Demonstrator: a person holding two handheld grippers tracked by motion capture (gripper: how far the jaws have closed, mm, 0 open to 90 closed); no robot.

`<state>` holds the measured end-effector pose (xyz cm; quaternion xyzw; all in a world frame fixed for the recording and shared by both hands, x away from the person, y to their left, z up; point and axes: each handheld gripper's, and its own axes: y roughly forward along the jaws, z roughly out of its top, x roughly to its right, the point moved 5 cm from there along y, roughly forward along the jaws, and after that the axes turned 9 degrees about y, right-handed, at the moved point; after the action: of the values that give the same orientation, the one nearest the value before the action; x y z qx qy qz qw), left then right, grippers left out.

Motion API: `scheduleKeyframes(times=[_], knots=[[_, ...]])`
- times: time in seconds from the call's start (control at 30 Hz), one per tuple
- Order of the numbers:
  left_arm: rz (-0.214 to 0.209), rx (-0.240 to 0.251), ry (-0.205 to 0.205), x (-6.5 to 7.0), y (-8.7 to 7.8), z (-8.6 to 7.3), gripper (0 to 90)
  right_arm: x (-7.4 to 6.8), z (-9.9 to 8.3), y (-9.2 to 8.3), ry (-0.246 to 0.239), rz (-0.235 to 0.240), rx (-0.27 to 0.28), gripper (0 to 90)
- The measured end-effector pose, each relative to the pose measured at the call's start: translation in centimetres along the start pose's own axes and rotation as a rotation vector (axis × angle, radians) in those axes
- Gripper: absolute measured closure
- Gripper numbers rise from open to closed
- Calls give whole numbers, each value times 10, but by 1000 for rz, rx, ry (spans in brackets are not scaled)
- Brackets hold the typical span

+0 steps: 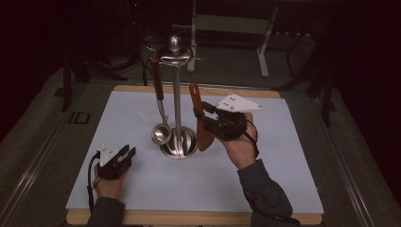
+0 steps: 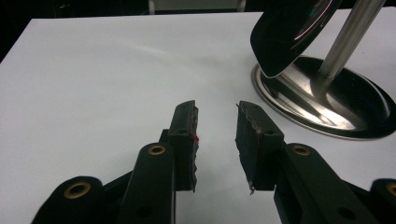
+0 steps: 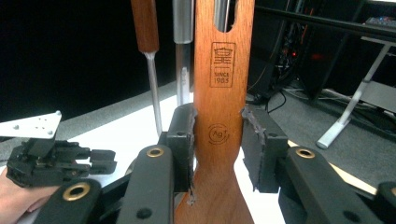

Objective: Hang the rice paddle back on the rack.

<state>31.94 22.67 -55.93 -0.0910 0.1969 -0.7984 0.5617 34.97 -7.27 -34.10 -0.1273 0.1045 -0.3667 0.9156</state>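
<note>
The right gripper point(image 1: 204, 115) is clamped on a wooden spatula point(image 3: 219, 116), held upright at its handle between both pads just right of the metal stand point(image 1: 178, 106) at the middle of the white mat point(image 1: 265, 184). A ladle point(image 1: 160, 133) with a wooden handle is hung from the stand's top, its bowl just above the round base. The left gripper point(image 2: 217, 140) is rested near the mat's left front, jaws parted with nothing between them.

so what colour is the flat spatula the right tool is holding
Reddish-brown wood, with a stamped logo; the flat wooden spatula shows best in the right gripper view.
</note>
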Motion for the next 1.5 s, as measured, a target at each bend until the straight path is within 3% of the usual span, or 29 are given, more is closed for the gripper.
scheduleKeyframes(times=[1.5], knots=[[0, 0, 1, 0, 0, 0, 686, -21, 30, -2, -1, 34, 84, 664]])
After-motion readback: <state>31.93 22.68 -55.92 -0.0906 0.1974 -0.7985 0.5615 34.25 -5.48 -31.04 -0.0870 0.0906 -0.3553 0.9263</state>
